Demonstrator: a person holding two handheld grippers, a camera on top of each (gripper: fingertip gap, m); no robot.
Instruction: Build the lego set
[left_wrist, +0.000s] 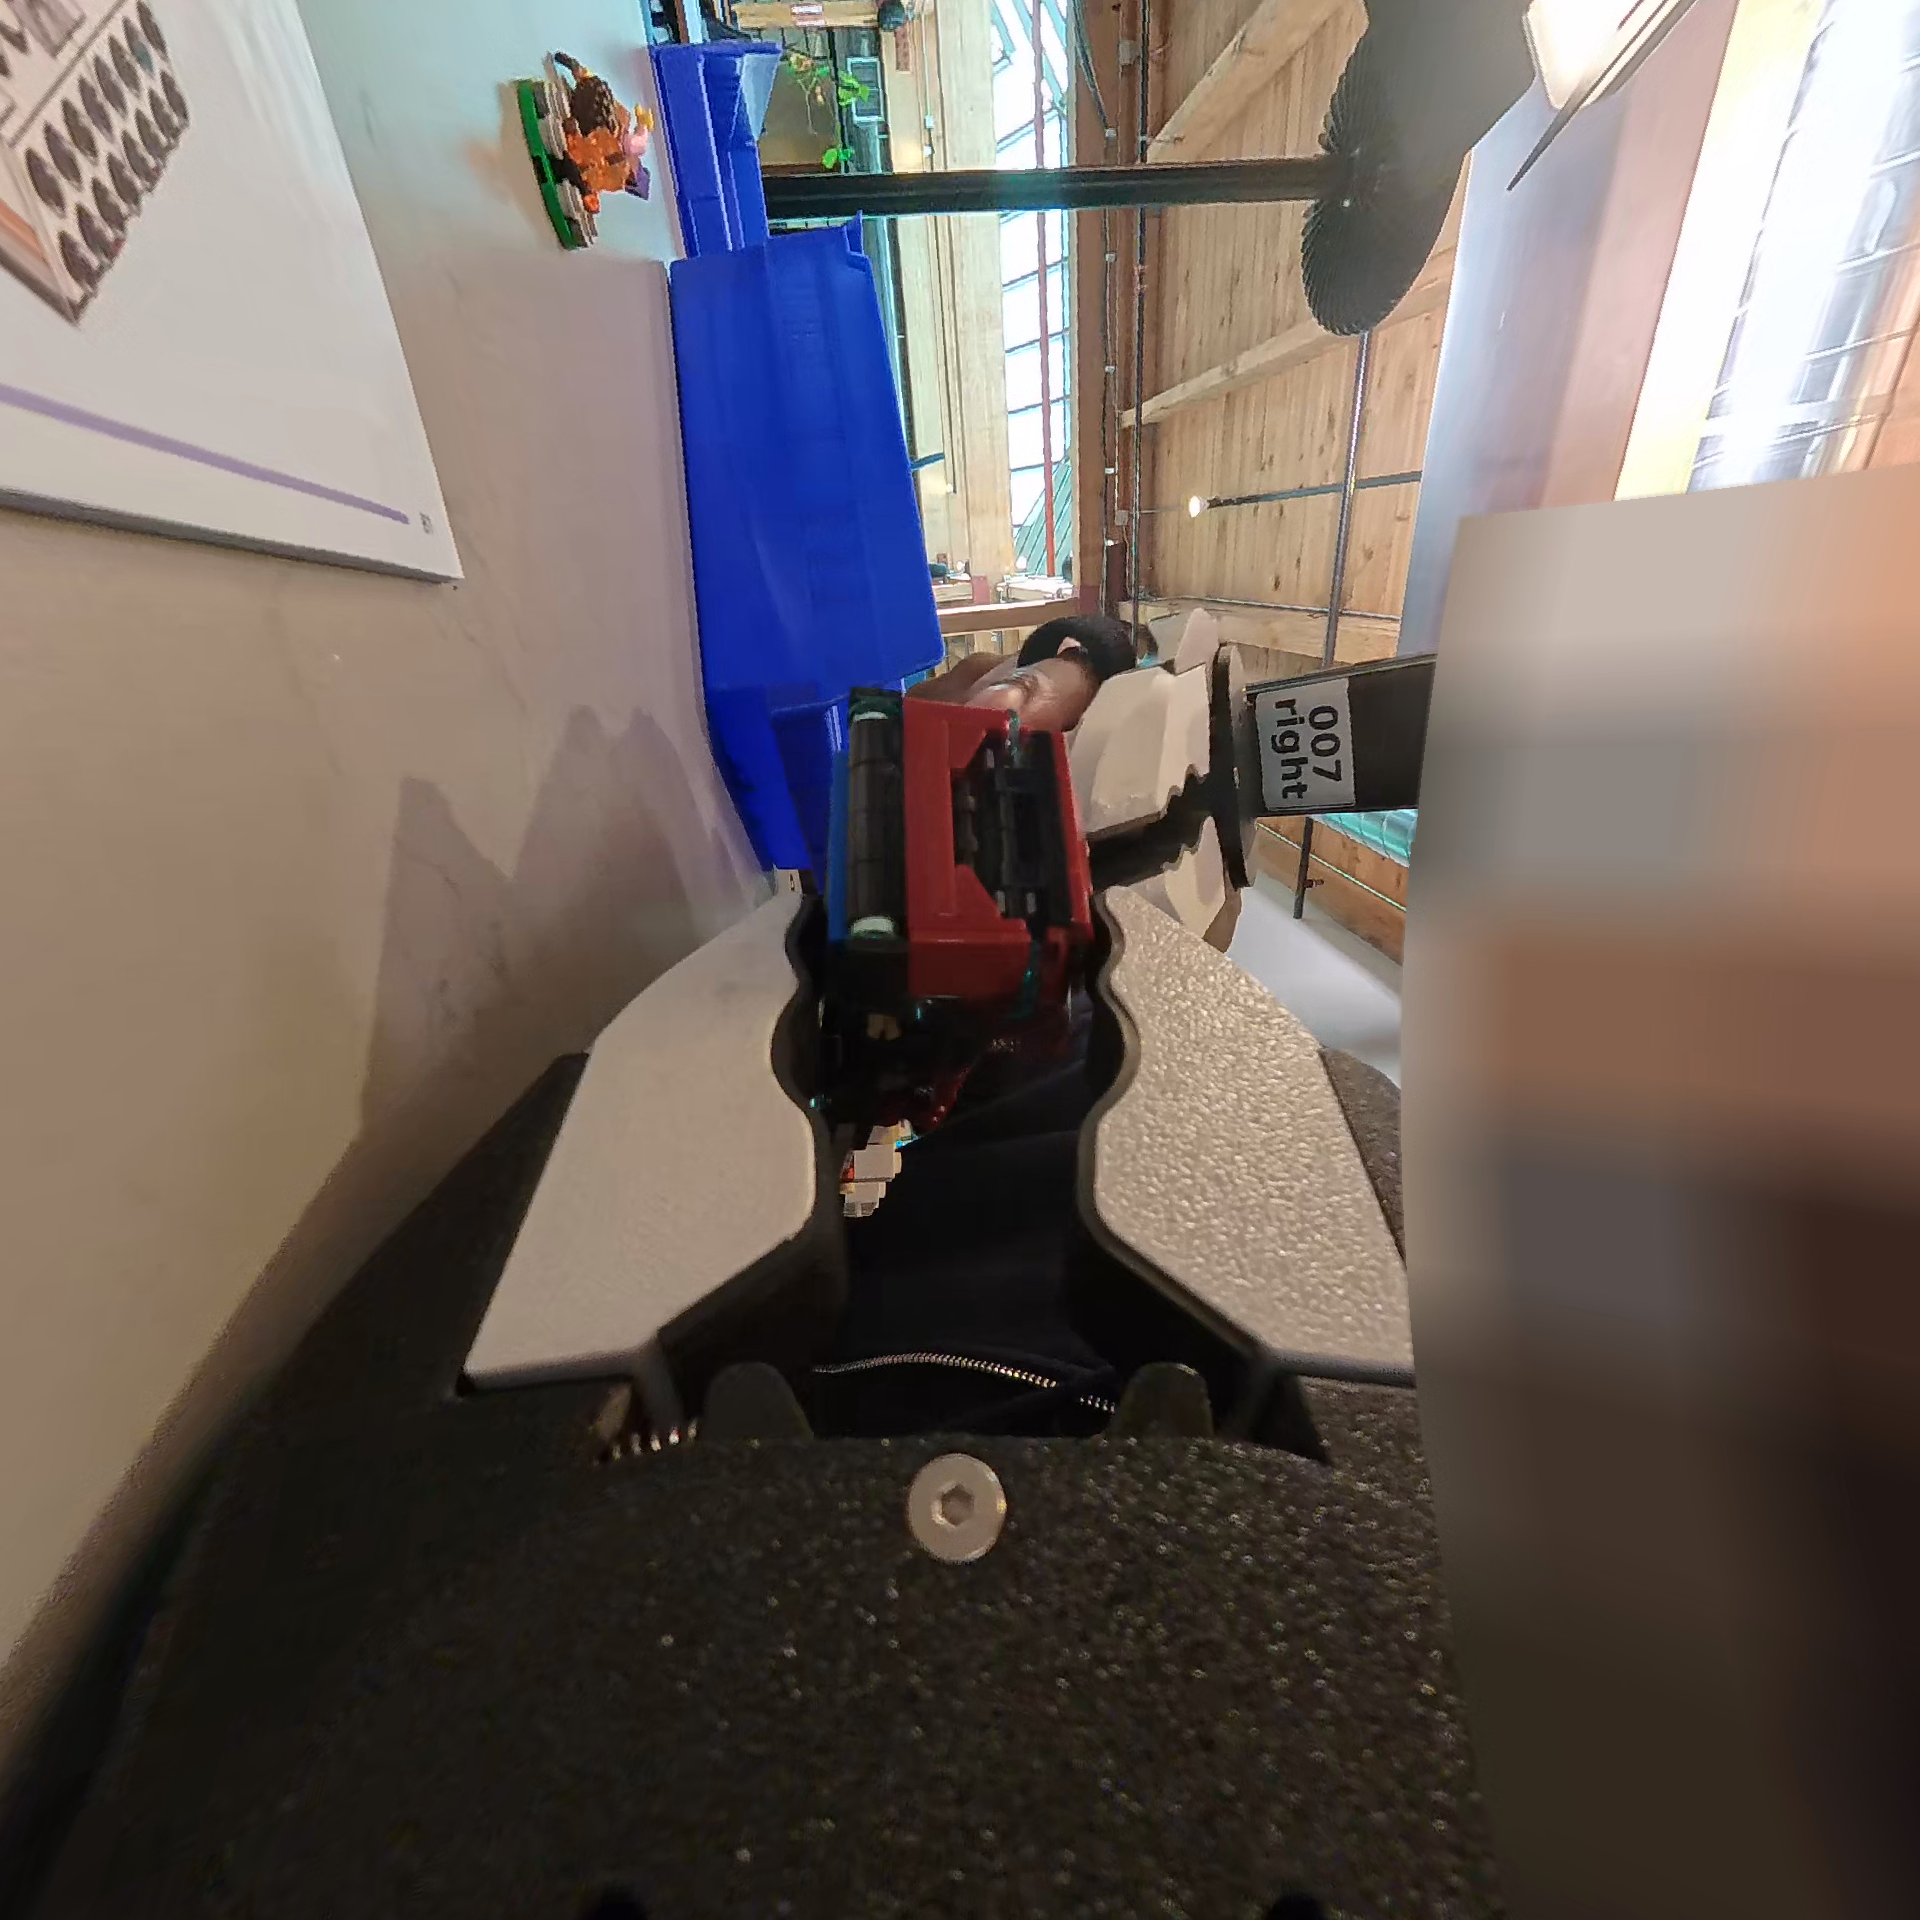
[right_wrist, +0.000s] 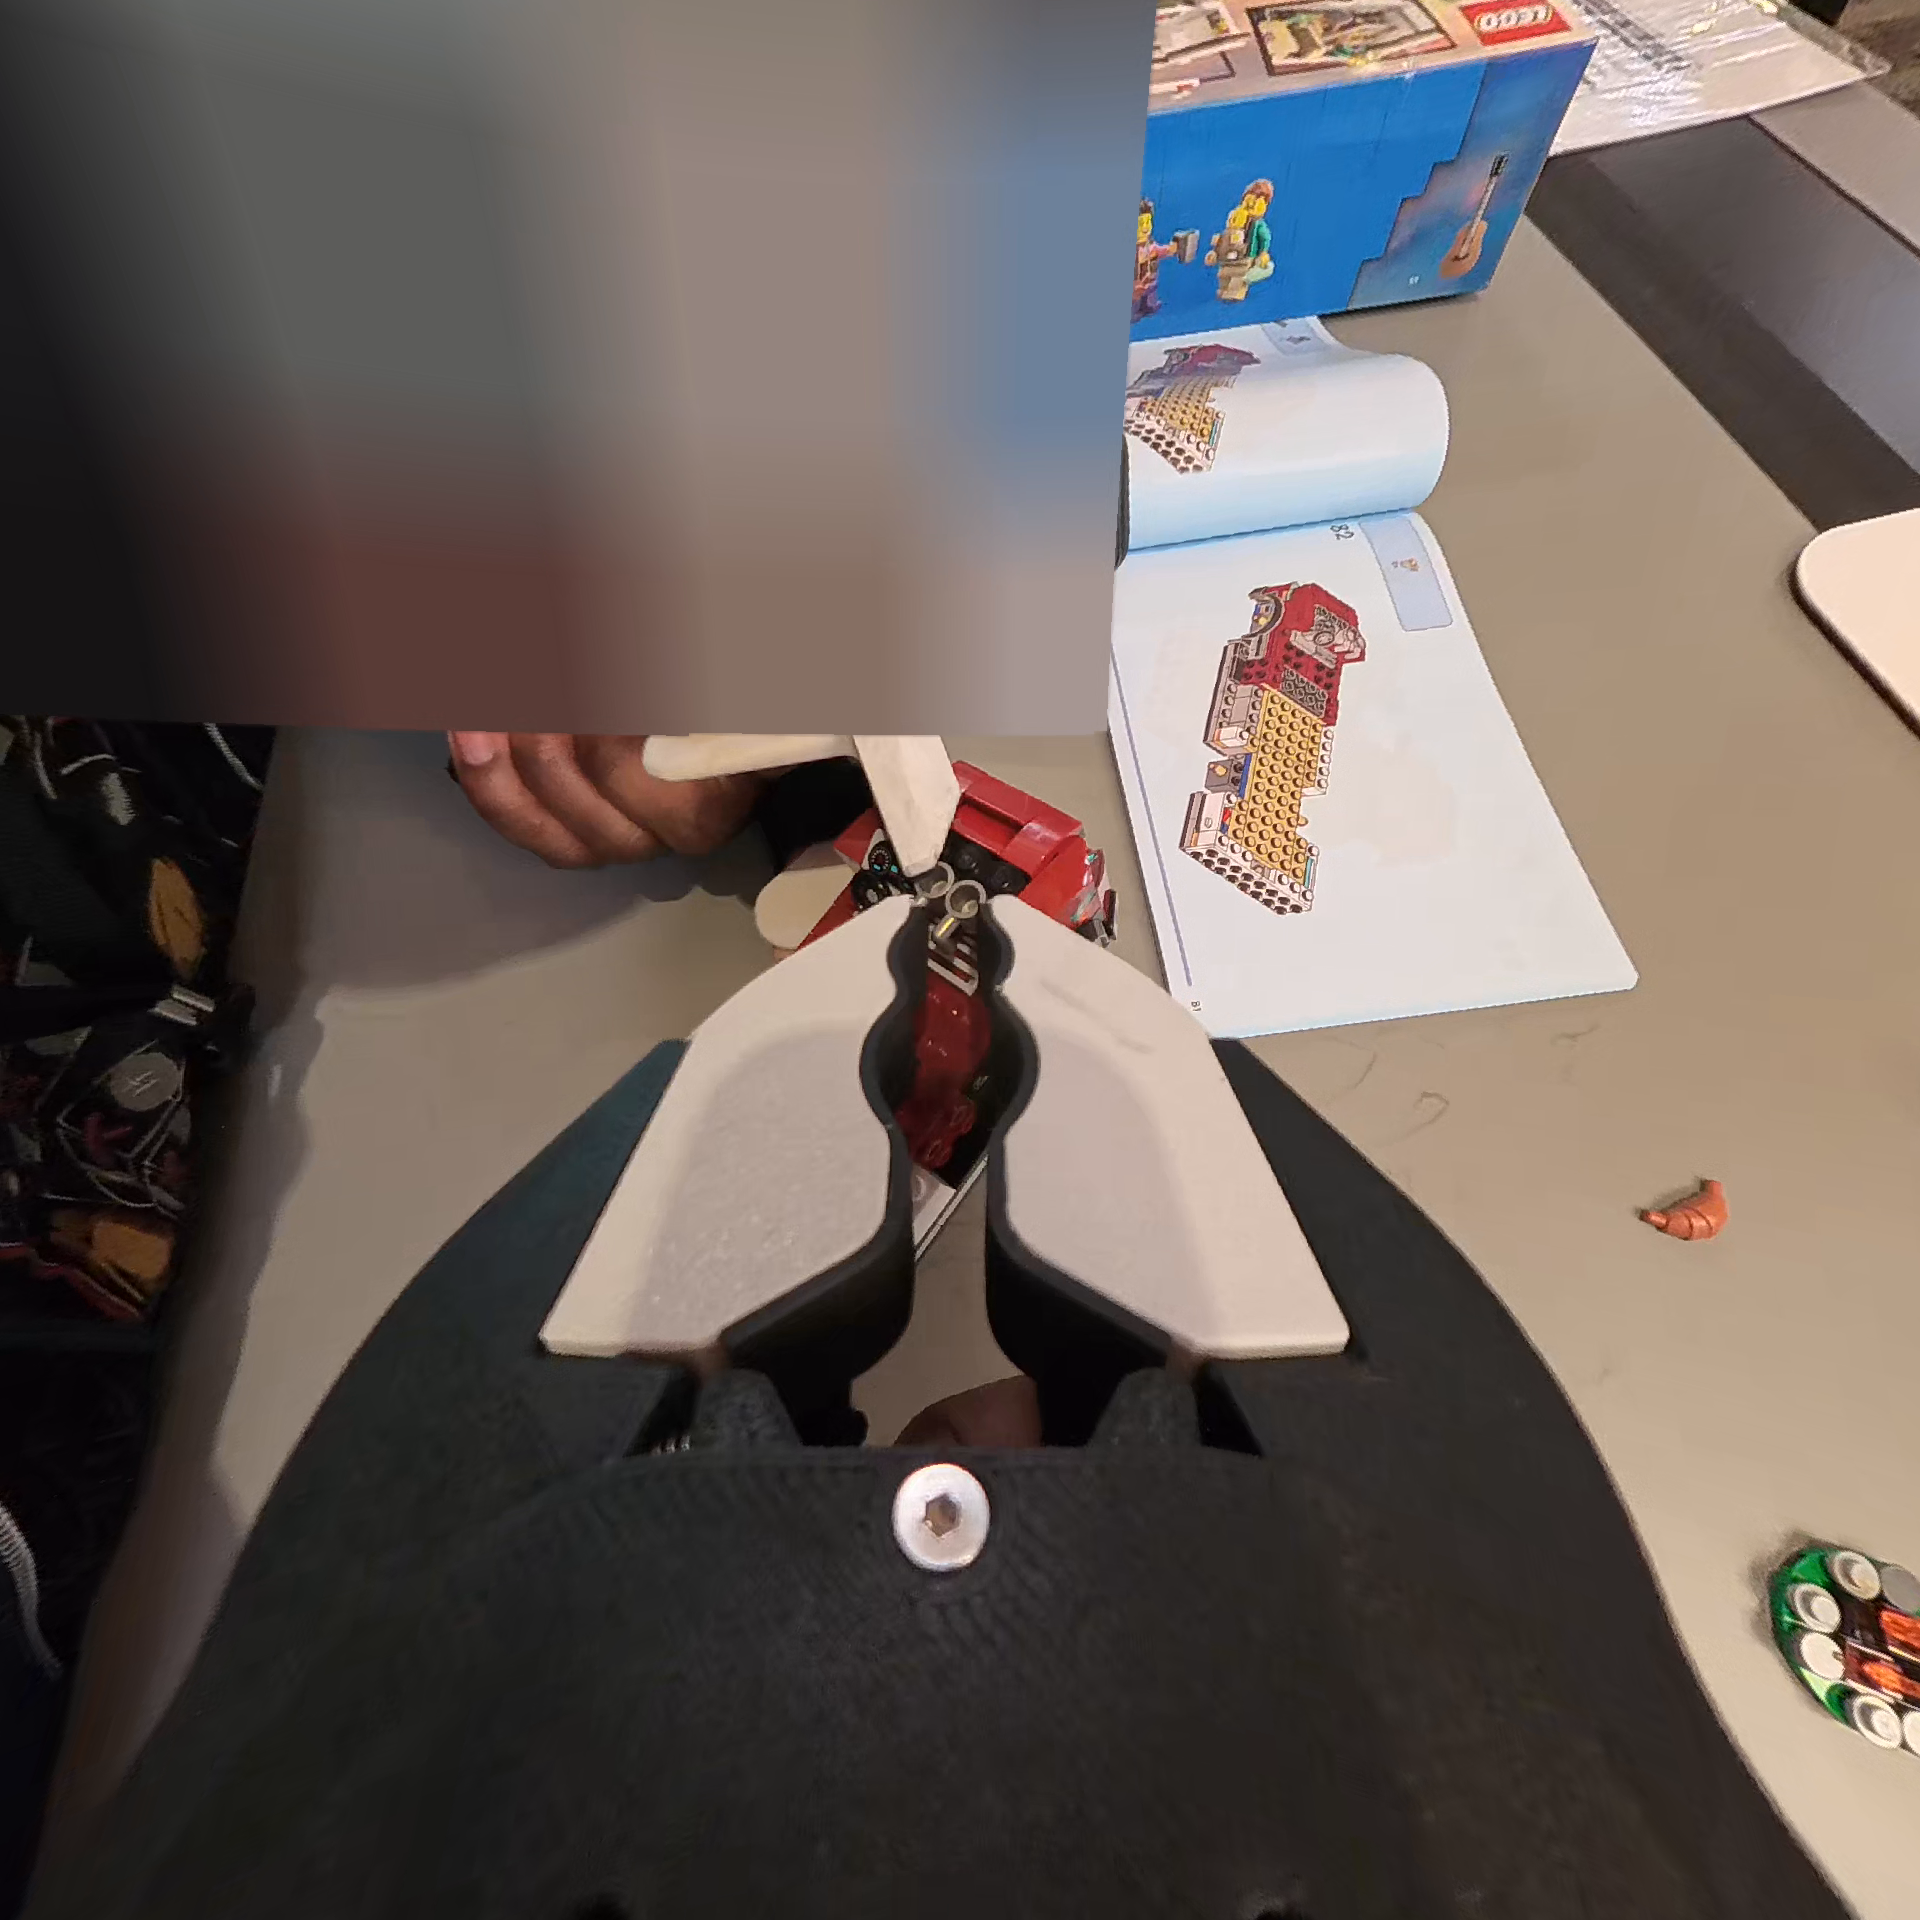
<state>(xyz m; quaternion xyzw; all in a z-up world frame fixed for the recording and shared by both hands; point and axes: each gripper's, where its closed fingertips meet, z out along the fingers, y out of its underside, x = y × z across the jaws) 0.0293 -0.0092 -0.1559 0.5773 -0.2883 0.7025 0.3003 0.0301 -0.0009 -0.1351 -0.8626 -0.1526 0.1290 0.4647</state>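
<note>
Grey table (right_wrist: 1455, 1195) | blue bins (left_wrist: 800, 468) stacked at its far edge, insides hidden | left gripper (left_wrist: 951, 935) fingers clamp red brick model (left_wrist: 977, 831), held above table | right gripper (right_wrist: 951, 909) fingers narrow, pinching small grey piece (right_wrist: 961, 904) against model | open booklet (right_wrist: 1351, 779) and blue box (right_wrist: 1340, 177) beside.

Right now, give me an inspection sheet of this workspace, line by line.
Surface: grey table, mostly bare near the front.
Things: red brick-built vehicle held off the table.
Clutter: open instruction booklet, blue toy box, small brown croissant piece, round green studded build, blue bins.
Grippers: left gripper clamps the vehicle; right gripper pinches a small grey ringed piece at the vehicle.
Cables: nothing seen.
Surroundings: wooden wall, windows, a person's hand.
</note>
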